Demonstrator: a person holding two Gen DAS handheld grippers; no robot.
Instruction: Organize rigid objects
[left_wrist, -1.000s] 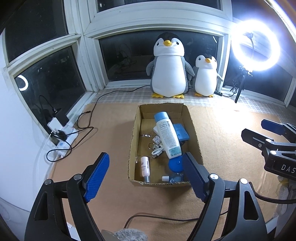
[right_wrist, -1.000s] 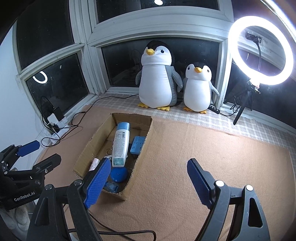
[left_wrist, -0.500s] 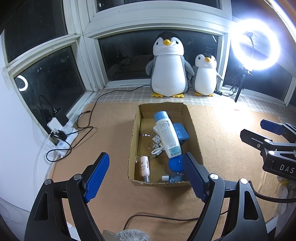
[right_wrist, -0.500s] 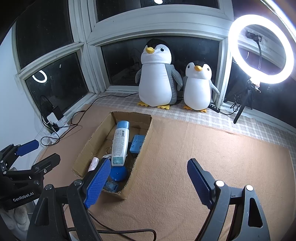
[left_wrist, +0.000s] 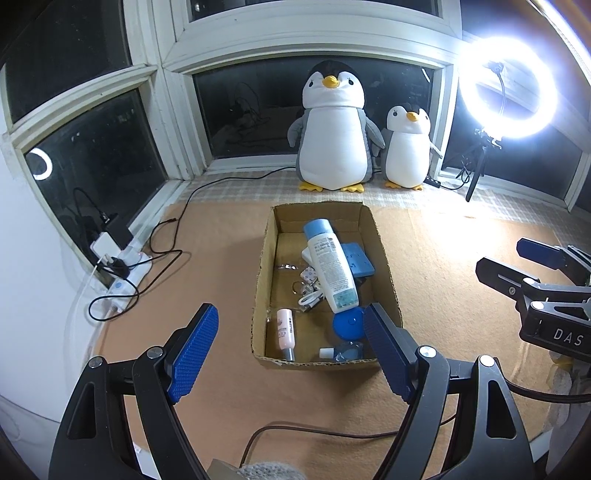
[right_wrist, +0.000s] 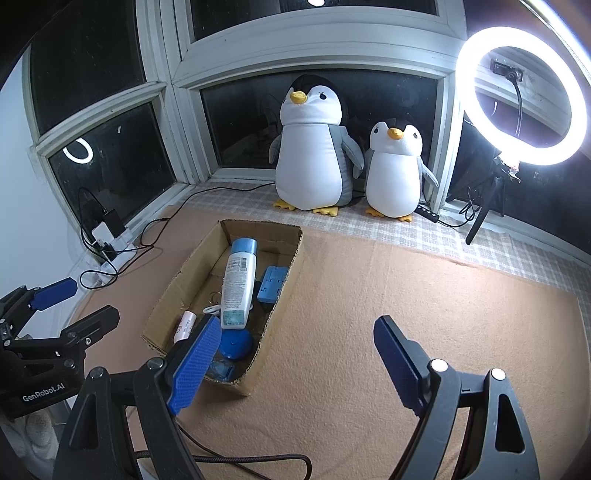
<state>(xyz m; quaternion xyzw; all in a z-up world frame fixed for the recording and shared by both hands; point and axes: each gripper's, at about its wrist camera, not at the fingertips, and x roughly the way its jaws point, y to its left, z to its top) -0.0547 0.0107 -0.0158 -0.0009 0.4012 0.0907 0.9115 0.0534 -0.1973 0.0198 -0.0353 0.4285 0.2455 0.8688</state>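
Left wrist view
- Hand-held grippers: two. The left hand-held gripper (left_wrist: 290, 349) has its jaws wide apart and holds nothing; the right hand-held gripper (left_wrist: 517, 258) comes in at the right edge, also spread wide and empty.
- Box: one open cardboard box (left_wrist: 386, 258) on the floor mat, just beyond the left fingers.
- Things in the box: one white bottle (left_wrist: 330, 267) with a blue cap, lying slanted across the middle; one blue flat case (left_wrist: 356, 260) partly under it; one pink tube (left_wrist: 285, 332) near the front wall; one blue round lid (left_wrist: 347, 325); one white cable (left_wrist: 310, 299); one small bluish item in the front corner, too unclear to name.
- Plush penguins: two, one large penguin (left_wrist: 334, 136) and one small penguin (left_wrist: 408, 147), standing side by side at the window.
- Surface and room: tan floor mat (left_wrist: 207, 266), checked cloth along a bay window with dark glass.
- Around: one ring light (left_wrist: 508, 86) on a stand at the right; one power strip (left_wrist: 122, 273) with cables at the left.

Right wrist view
- Right hand-held gripper (right_wrist: 291, 360): wide open, empty, over bare mat to the right of the box.
- Left hand-held gripper (right_wrist: 74, 302): at the left edge, open, holding nothing.
- Box (right_wrist: 291, 266): left of centre; its near corner is partly hidden by the left blue finger (right_wrist: 194, 365).
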